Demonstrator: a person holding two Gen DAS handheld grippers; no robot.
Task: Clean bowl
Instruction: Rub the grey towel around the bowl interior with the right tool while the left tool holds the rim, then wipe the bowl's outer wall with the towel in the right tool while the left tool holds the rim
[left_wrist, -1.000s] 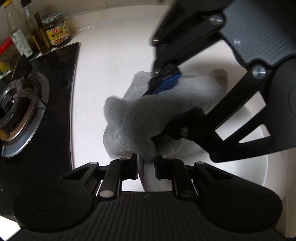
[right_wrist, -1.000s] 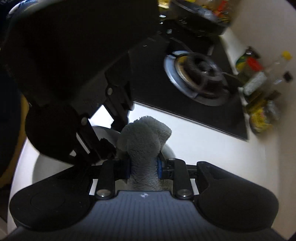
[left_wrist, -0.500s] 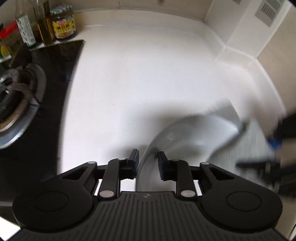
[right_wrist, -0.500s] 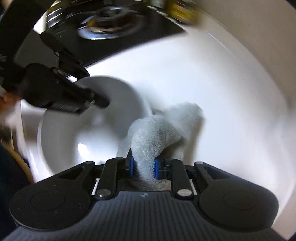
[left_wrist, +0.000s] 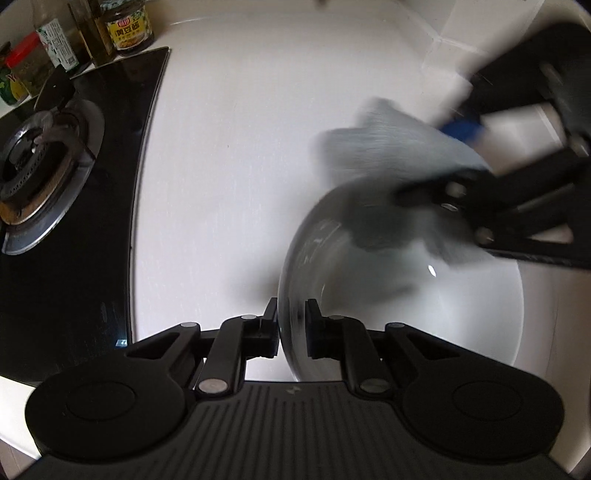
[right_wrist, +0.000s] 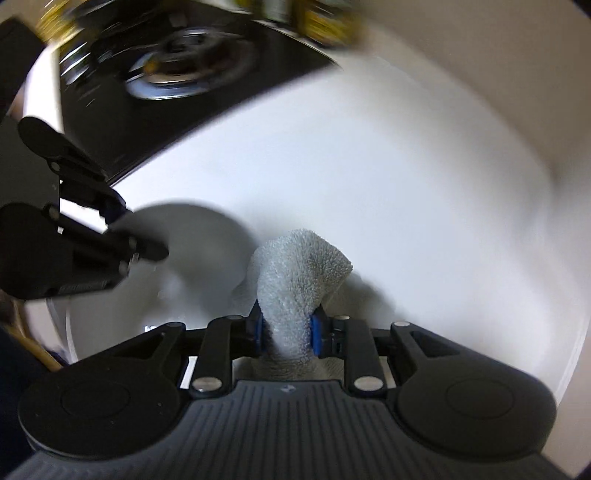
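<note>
A white bowl (left_wrist: 424, 302) sits tilted on the white counter, its near rim clamped between the fingers of my left gripper (left_wrist: 291, 328). My right gripper (right_wrist: 286, 328) is shut on a grey fluffy cloth (right_wrist: 295, 284). In the left wrist view the cloth (left_wrist: 388, 155) is blurred and lies over the bowl's far rim, with the right gripper (left_wrist: 461, 162) behind it at the upper right. In the right wrist view the bowl (right_wrist: 192, 258) is at the left of the cloth, with the left gripper (right_wrist: 122, 229) on its rim.
A black glass hob (left_wrist: 74, 229) with a gas burner (left_wrist: 33, 162) lies to the left of the bowl. Jars and bottles (left_wrist: 129, 27) stand at the back left. A tiled wall corner (left_wrist: 443, 40) rises at the back right.
The cloth and right gripper have swept from the bowl's left side across to its far right rim. The left gripper has kept its hold on the rim.
</note>
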